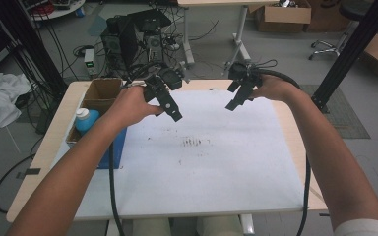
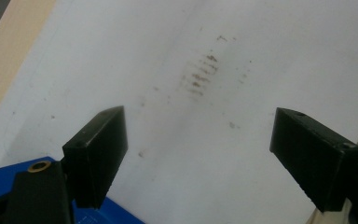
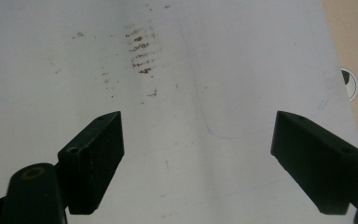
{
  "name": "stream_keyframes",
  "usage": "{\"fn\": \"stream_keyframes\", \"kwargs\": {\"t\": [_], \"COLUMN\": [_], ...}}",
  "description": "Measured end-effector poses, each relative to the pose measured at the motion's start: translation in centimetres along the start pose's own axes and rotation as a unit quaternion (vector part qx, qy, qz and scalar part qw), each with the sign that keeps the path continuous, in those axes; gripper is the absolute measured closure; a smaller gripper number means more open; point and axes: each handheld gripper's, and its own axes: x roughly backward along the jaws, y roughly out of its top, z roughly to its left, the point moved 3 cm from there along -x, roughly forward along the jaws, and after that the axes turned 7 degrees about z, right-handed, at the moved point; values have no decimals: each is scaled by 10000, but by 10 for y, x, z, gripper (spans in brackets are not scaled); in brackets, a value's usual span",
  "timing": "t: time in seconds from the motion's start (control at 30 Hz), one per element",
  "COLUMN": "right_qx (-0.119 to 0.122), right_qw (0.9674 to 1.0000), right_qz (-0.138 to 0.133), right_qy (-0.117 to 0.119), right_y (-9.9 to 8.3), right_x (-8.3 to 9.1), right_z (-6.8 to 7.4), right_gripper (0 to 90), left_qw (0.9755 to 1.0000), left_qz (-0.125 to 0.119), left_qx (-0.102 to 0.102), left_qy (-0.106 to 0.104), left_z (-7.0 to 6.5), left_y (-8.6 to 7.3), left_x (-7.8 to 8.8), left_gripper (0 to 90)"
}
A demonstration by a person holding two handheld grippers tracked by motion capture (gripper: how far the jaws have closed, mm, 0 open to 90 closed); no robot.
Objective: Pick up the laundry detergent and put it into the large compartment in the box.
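1. The left gripper (image 1: 170, 105) hangs above the white sheet (image 1: 202, 167) near the table's far left part, held in the person's left hand (image 1: 130, 105). Its jaws stand wide apart with nothing between them.
2. The right gripper (image 1: 236, 96) hangs above the sheet near the table's far edge, right of the middle, held in the right hand (image 1: 273, 88). Its jaws also stand wide apart and hold nothing.
3. A patch of dark smudges (image 1: 194, 142) marks the middle of the sheet, below and between the two grippers.
4. A cardboard box (image 1: 101, 91) sits at the table's far left corner, with a bottle (image 1: 84, 119) in its near part.
5. A blue pad (image 1: 113, 147) lies at the sheet's left edge, just beside the box.
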Motion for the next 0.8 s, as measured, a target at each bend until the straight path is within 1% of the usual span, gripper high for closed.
{"fn": "stream_keyframes", "kwargs": {"t": [0.1,0.2,0.33,0.4,0.53,0.8], "right_qx": [5,18,22,20,28,25], "right_qw": [10000,10000,10000,10000,10000,10000], "right_qz": [-23,-7,8,5,34,9], "right_qy": [2,0,1,-1,-6,-8], "right_y": [1,1,2,2,1,1], "right_x": [0,-1,-1,0,0,1], "right_z": [0,0,2,2,2,4], "right_gripper": [173,172,172,172,172,171], "left_qw": [10000,9999,10000,9999,9999,10000], "left_qz": [13,91,63,94,90,56], "left_qx": [-7,-56,-65,-65,-29,-9], "left_qy": [15,40,36,41,46,55], "left_z": [0,-1,-1,-2,-1,0], "left_y": [0,-1,0,0,0,-2], "left_x": [-1,-2,-2,-3,-3,-1], "left_gripper": [197,197,197,196,196,197]}}
